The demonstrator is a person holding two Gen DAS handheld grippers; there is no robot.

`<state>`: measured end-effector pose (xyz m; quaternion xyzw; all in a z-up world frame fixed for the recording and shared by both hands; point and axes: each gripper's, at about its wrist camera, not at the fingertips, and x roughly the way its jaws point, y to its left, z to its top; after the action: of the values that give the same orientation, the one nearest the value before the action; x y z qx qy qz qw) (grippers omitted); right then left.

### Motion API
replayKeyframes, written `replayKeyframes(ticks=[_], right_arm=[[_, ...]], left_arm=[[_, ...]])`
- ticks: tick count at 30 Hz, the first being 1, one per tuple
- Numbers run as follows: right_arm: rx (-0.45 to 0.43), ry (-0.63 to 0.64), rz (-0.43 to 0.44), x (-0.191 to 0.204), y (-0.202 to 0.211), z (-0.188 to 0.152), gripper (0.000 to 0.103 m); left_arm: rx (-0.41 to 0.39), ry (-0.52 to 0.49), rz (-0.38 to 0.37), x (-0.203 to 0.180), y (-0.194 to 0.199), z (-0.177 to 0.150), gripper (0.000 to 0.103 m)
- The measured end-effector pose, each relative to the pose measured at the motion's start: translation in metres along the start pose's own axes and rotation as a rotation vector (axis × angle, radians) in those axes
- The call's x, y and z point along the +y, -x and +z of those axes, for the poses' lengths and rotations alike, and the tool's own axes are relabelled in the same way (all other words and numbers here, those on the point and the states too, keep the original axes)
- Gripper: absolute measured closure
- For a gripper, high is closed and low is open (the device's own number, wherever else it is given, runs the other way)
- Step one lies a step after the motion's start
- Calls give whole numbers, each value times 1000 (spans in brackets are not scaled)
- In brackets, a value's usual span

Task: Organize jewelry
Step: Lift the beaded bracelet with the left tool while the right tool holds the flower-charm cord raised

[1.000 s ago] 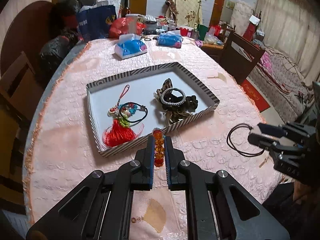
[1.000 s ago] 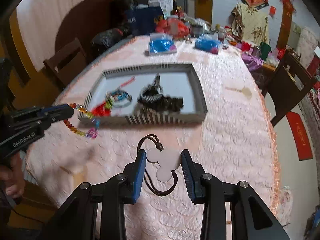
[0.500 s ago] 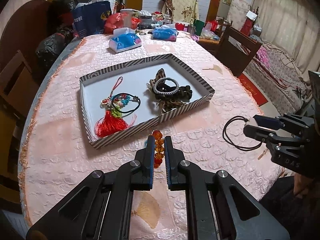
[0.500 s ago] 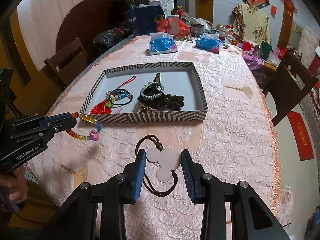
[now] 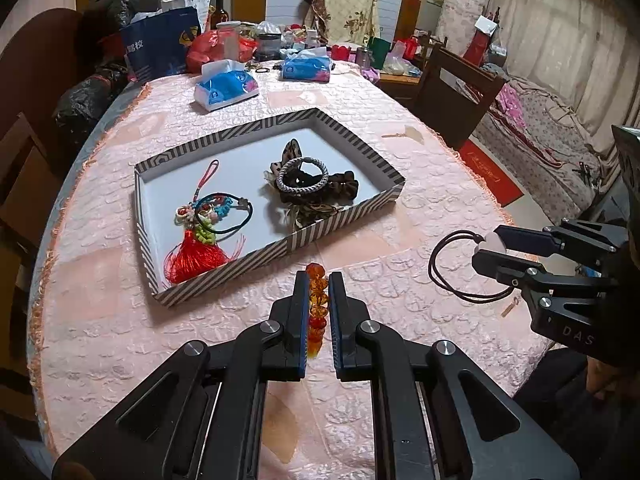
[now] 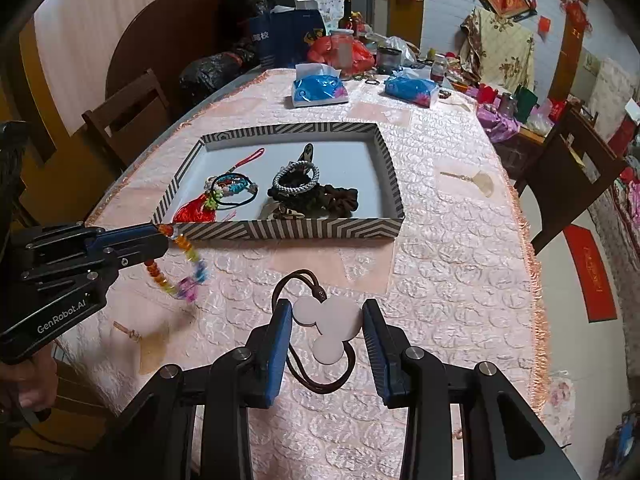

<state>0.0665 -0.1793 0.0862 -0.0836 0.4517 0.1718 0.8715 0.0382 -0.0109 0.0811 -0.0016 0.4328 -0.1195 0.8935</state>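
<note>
Both hand-held grippers loaded up near the striped tray (image 5: 340, 222)

Left hand-held gripper (image 5: 318, 280) pinches a beaded bracelet (image 6: 184, 268); right hand-held gripper (image 6: 326, 320) clamps a white-disc hair tie (image 6: 328, 320), both held above the worktop (image 5: 100, 300).

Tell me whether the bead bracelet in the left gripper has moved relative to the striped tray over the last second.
Yes. In the right wrist view the bead bracelet has swung right along the front wall of the striped tray, held in the left gripper.
</note>
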Motion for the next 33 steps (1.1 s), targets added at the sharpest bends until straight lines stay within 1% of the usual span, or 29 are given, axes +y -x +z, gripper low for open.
replayKeyframes(ticks=[13, 15, 19, 22, 25, 28, 33], right_arm=[[9, 17, 9, -2, -11, 3, 69], [4, 8, 6, -5, -12, 3, 69], [-10, -45, 40, -17, -14, 5, 69], [4, -65, 56, -22, -20, 8, 69], [27, -66, 58, -22, -28, 12, 69], [33, -69, 84, -22, -33, 21, 69], [9, -36, 73, -23, -38, 47, 69]], left_arm=[[7, -6, 3, -2, -3, 2, 95], [7, 1, 5, 0, -4, 3, 95], [8, 16, 6, 6, -6, 5, 95], [12, 25, 11, 11, -7, 5, 95], [17, 31, 22, 16, -10, 7, 95], [13, 35, 29, 21, -11, 13, 95], [-22, 34, 36, 30, -9, 37, 95]])
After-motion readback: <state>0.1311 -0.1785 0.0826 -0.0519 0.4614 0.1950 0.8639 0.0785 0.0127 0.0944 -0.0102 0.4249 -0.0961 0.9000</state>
